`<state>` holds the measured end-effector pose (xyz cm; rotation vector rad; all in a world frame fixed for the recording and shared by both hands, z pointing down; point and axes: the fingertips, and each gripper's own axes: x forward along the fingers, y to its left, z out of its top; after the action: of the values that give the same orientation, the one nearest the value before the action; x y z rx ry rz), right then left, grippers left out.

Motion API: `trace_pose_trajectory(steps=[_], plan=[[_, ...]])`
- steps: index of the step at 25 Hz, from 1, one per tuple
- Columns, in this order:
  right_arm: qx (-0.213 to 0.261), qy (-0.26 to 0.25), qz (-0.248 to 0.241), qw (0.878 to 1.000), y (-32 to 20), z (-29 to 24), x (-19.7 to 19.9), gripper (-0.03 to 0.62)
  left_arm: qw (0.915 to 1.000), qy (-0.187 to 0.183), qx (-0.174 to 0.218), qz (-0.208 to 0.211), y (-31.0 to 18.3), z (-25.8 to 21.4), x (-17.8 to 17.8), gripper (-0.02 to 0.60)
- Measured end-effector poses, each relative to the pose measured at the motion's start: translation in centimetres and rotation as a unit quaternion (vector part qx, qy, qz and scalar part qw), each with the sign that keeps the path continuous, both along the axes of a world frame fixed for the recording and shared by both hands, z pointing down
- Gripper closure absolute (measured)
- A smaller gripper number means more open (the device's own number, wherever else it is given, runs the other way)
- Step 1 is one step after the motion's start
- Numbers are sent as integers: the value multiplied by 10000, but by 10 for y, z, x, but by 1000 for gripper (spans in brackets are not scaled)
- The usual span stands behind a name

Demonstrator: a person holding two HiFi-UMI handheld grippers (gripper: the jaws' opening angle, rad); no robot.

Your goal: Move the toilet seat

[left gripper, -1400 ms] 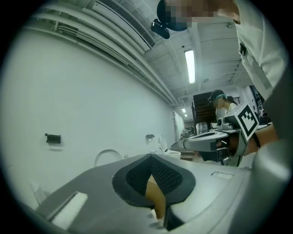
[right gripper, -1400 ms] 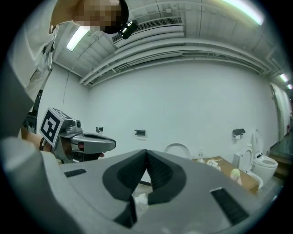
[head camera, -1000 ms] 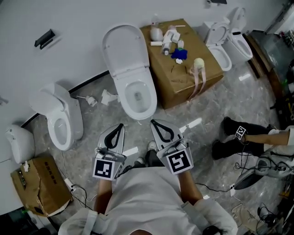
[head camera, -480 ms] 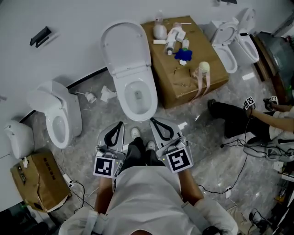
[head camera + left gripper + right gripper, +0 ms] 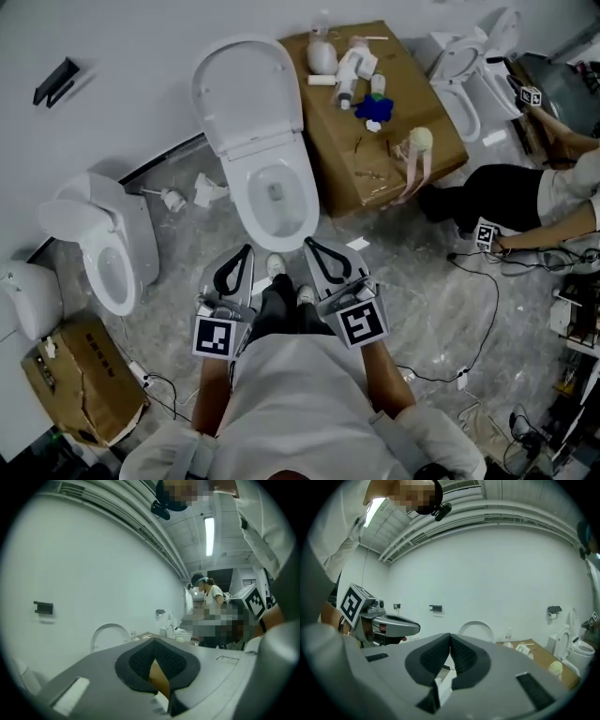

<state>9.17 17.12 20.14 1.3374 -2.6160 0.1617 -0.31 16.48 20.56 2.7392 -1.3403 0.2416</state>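
Both grippers are out in front of me, side by side, at the near end of the bowl (image 5: 274, 192). The left gripper (image 5: 244, 255) has its pads pressed together with nothing between them, and the right gripper (image 5: 312, 247) is the same, closed and empty. The toilet seat (image 5: 247, 92) stands raised against the far wall, beyond the bowl; I can't tell whether ring and lid are both up. Neither gripper touches it, so by my reading the task is not started. Still to do: reach across the bowl, open a jaw, take the seat's edge and swing it.
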Motion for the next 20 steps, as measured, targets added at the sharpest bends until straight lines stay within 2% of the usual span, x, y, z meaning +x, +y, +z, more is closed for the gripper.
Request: trace_pose_trajectory(steps=[10,20], plan=[[-483,166,195,9985,-49,44,-26,592,9977,397,-520,155,-57,41,-31,578],[-892,241,341,9951,-75,87,-18,591,9948,305,-890,385,-83,84,-30,569]])
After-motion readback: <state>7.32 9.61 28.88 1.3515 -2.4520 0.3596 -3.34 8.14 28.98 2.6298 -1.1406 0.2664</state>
